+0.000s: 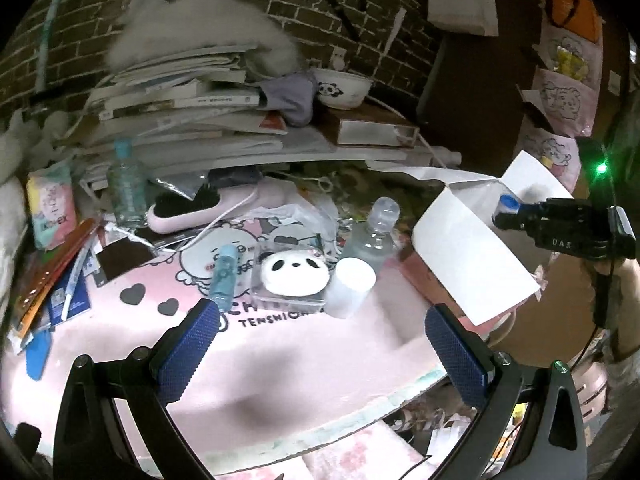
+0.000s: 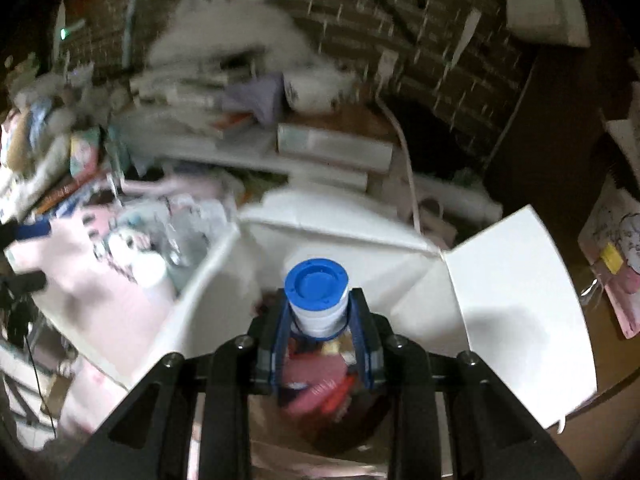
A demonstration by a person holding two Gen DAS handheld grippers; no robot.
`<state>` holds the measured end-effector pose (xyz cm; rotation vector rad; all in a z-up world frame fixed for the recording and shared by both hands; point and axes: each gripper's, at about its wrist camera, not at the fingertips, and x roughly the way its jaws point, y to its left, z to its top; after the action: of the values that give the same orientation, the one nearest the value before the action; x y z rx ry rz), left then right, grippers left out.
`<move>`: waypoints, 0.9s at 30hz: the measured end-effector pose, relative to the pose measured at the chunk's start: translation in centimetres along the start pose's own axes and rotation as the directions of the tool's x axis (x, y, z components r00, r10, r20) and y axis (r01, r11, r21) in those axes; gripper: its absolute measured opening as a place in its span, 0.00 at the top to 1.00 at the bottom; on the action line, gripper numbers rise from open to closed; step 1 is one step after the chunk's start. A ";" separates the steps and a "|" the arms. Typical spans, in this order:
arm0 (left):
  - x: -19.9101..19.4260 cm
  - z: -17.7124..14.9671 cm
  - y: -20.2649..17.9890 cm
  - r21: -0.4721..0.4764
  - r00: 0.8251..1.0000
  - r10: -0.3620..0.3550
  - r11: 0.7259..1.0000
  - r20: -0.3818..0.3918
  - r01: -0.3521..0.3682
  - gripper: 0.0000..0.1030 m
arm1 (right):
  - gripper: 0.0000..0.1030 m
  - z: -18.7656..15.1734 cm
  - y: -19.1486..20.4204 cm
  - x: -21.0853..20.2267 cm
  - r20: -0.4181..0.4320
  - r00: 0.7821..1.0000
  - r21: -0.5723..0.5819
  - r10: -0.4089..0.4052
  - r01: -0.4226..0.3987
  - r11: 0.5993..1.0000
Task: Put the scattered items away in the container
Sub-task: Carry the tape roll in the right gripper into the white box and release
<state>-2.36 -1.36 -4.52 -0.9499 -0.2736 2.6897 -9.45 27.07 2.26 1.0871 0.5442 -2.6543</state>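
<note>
My right gripper (image 2: 319, 316) is shut on a small white jar with a blue lid (image 2: 316, 288), held over the open white cardboard box (image 2: 512, 280). Several pink and red packets lie inside the box under the jar. In the left wrist view that same right gripper (image 1: 506, 212) holds the jar (image 1: 507, 204) above the box (image 1: 468, 248). My left gripper (image 1: 320, 344) is open over the pink mat (image 1: 280, 352), with nothing between its fingers. Ahead of it lie a panda case (image 1: 294, 270), a white cup (image 1: 350, 286), a clear bottle (image 1: 372, 232) and a small blue bottle (image 1: 224, 278).
A pile of books and papers (image 1: 180, 112) with a panda bowl (image 1: 344, 88) fills the back shelf. A pink hairbrush (image 1: 192, 208), a water bottle (image 1: 126, 188), a tissue pack (image 1: 52, 204) and pens (image 1: 68, 280) crowd the left. The table edge (image 1: 360, 408) runs close below.
</note>
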 end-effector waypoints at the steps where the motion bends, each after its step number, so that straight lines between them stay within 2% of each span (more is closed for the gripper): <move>1: 0.1 0.0 0.1 -0.008 1.000 0.008 1.000 -0.002 -0.008 0.00 | 0.75 0.0 -0.3 0.6 -0.037 0.999 -0.013 0.001 -0.002 1.000; 5: 0.5 -0.1 0.5 -0.022 0.999 0.050 0.998 -0.015 -0.051 0.00 | 0.75 0.1 -1.2 2.6 -0.160 0.987 -0.041 0.025 -0.032 0.999; 9: 1.2 -0.4 0.8 -0.015 0.996 0.093 0.996 -0.018 -0.093 0.00 | 0.75 0.1 -1.6 4.8 -0.276 0.960 -0.062 0.037 -0.056 0.997; 14: 1.5 -0.7 1.1 -0.007 0.994 0.110 0.994 -0.003 -0.110 0.00 | 0.75 -0.1 -1.6 6.2 -0.347 0.937 -0.073 0.036 -0.066 0.995; 17: 1.8 -0.9 1.3 0.019 0.989 0.149 0.989 0.009 -0.149 0.00 | 0.75 -0.5 -1.7 6.4 -0.358 0.932 -0.053 0.052 -0.076 0.996; 21: 2.2 -1.1 1.8 0.021 0.984 0.176 0.984 0.005 -0.176 0.00 | 0.74 -0.8 -1.8 6.0 -0.339 0.938 -0.031 0.064 -0.079 0.996; 25: 2.3 -1.1 3.0 -0.016 0.984 0.176 0.984 0.015 -0.176 0.00 | 0.69 -0.8 -1.4 4.7 -0.271 0.963 -0.061 0.009 -0.027 0.998; 27: 2.4 -1.1 3.8 -0.046 0.988 0.153 0.987 0.014 -0.152 0.00 | 0.61 -0.6 -1.1 3.5 -0.204 0.979 -0.062 -0.022 0.010 0.998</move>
<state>-4.16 -4.11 -7.80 -0.9984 -0.2766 2.8431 -11.95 28.07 -0.33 1.3513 0.6692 -2.5366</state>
